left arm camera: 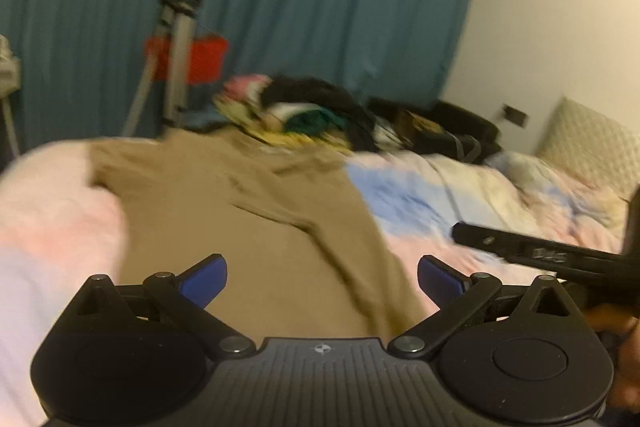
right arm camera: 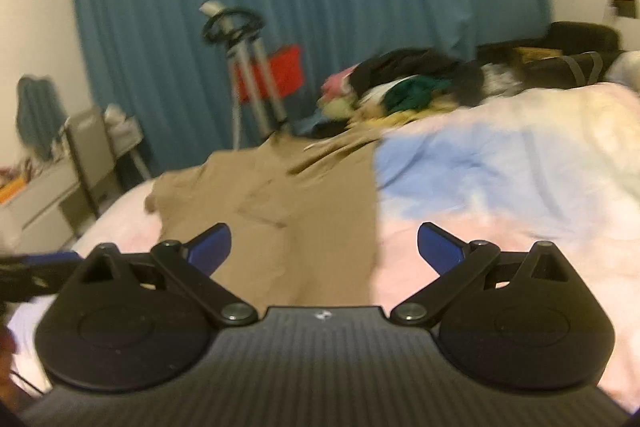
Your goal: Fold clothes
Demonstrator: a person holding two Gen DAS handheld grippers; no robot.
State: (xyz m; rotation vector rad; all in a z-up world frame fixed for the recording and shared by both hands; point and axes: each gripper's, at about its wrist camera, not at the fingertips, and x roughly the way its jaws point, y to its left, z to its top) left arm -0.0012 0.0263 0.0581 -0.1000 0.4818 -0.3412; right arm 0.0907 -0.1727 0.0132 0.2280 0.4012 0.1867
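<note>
Tan garment [left arm camera: 248, 219] lies spread on the pink-and-blue bedspread [left arm camera: 420, 195], looks soft, light and limp, best pinched at an edge or corner; left gripper [left arm camera: 322, 281] and right gripper [right arm camera: 324, 247] both gape, empty.

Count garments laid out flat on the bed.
1: a tan garment spread on the pastel bedspread, ahead of both open grippers. A heap of clothes behind it is bunched up; more may be hidden inside.

- The bed [right arm camera: 500, 227] wears a pink, blue and white cover.
- A tan garment [left arm camera: 248, 227] lies spread on it.
- A heap of clothes [left arm camera: 296, 115] sits at its far edge.
</note>
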